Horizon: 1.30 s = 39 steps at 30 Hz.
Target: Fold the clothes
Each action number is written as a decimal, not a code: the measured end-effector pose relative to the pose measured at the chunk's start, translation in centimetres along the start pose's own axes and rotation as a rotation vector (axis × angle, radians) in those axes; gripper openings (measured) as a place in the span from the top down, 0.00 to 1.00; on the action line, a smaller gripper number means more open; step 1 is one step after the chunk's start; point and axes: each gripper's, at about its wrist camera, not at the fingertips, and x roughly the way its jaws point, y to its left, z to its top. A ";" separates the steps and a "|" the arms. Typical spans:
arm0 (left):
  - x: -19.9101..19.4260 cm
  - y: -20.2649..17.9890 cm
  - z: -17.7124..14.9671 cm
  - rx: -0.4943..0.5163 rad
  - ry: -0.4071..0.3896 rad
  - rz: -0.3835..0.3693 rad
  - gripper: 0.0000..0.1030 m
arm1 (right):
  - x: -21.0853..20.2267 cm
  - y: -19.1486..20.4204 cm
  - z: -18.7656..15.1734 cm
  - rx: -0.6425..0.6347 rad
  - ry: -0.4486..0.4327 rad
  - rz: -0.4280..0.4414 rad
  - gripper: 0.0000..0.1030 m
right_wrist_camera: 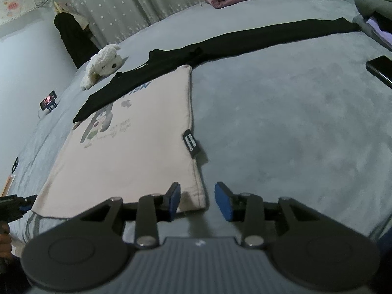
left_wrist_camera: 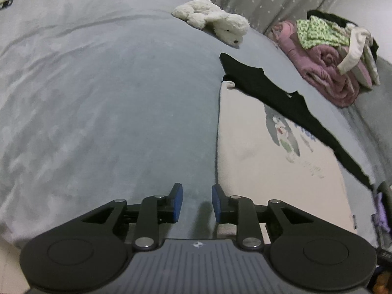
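A cream T-shirt (right_wrist_camera: 137, 142) with a cartoon print lies flat on the grey bed; it also shows in the left wrist view (left_wrist_camera: 269, 161). A long black garment (right_wrist_camera: 220, 46) lies across its far end, seen too in the left wrist view (left_wrist_camera: 274, 93). My left gripper (left_wrist_camera: 197, 203) is open and empty, just above the bed at the shirt's near left corner. My right gripper (right_wrist_camera: 198, 201) is open and empty, its jaws straddling the shirt's near right corner. The left gripper also shows at the left edge of the right wrist view (right_wrist_camera: 14, 204).
A white plush dog (left_wrist_camera: 215, 22) lies at the far side of the bed (left_wrist_camera: 98, 98). A pile of pink bedding and clothes (left_wrist_camera: 335, 56) sits at the right. A phone on a stand (right_wrist_camera: 49, 100) and another phone (right_wrist_camera: 381, 69) lie on the bed (right_wrist_camera: 294, 122).
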 end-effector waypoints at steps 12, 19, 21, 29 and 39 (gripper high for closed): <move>1.2 -3.1 -1.5 0.146 0.035 -0.042 0.69 | 0.4 0.1 -0.2 0.002 0.010 0.008 0.65; 0.2 -1.5 -0.8 0.038 0.009 -0.104 0.89 | 0.5 0.3 -0.5 -0.007 0.018 0.013 0.77; 0.2 -1.0 -0.8 0.007 0.020 -0.114 0.87 | 0.5 0.2 -0.5 0.001 0.017 0.013 0.77; -0.1 0.1 -0.4 -0.107 0.004 -0.214 0.67 | 0.5 0.2 -0.5 0.016 0.013 0.012 0.76; 1.8 -3.8 -1.8 0.152 0.027 0.008 0.71 | 0.7 0.5 -0.6 -0.005 0.014 -0.001 0.76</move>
